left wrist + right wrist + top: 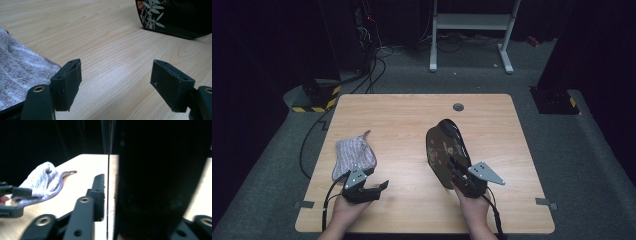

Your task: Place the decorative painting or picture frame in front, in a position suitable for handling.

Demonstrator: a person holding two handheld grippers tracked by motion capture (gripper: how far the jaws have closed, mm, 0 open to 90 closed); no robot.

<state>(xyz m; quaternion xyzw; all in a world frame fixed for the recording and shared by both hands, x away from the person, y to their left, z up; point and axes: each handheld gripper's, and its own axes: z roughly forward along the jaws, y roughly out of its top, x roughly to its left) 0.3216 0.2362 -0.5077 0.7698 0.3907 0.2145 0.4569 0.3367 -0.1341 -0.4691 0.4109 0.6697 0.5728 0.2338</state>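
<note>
A black lacquered tray [446, 147] painted with leaves and flowers stands tilted up on its edge at the table's centre right. My right gripper [457, 169] is at its near edge. In the right gripper view the tray's dark body [155, 182] lies between the jaws, and a thin gap shows beside the left pad, so the jaws stand open around it. A grey fuzzy cloth [355, 154] lies at the left. Just in front of it, my left gripper [374, 181] rests low over the table, open and empty [116, 82], with the cloth [17, 75] beside its left jaw.
The wooden table [402, 115] has a round cable hole [458, 106] near its far edge. A white metal stand [472, 30] and loose cables [372, 70] are on the floor behind. Bare wood lies between the cloth and the tray.
</note>
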